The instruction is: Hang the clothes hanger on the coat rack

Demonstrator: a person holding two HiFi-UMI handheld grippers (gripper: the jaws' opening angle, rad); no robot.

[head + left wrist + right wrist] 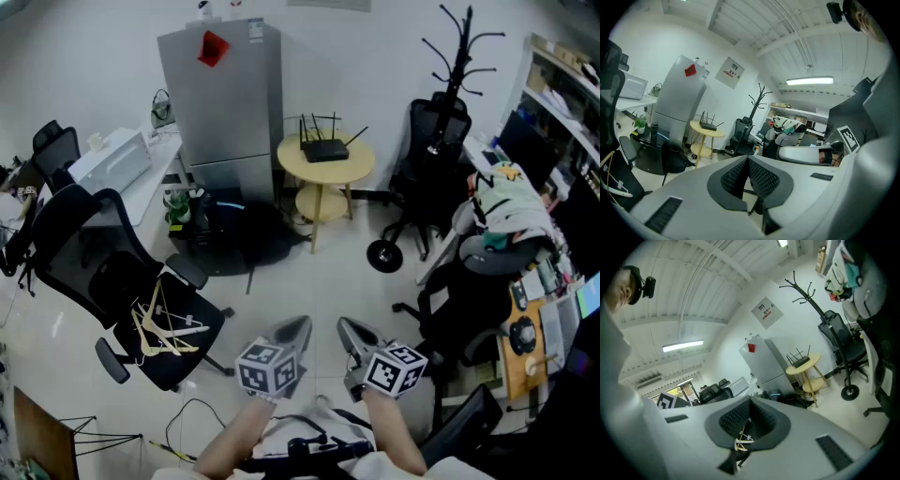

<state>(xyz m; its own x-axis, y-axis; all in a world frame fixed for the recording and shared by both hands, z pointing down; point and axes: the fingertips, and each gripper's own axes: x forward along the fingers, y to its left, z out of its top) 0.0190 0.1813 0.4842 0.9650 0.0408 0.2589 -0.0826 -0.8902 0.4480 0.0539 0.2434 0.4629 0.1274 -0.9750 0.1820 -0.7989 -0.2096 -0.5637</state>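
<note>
Several pale clothes hangers (164, 328) lie in a heap on the seat of a black office chair (94, 272) at the left of the head view. A small part of them (743, 442) shows past the jaws in the right gripper view. The black coat rack (459, 56) stands in the far right corner, its hooks bare; it shows as well in the left gripper view (757, 101) and the right gripper view (806, 294). My left gripper (295, 330) and right gripper (352, 332) are side by side close to my body, both shut with nothing held, far from hangers and rack.
A grey fridge (222, 98) stands at the back, with a round yellow table (325, 161) carrying a router beside it. A black chair (431, 150) stands at the foot of the rack. Another chair piled with clothes (506, 206) and a cluttered desk line the right.
</note>
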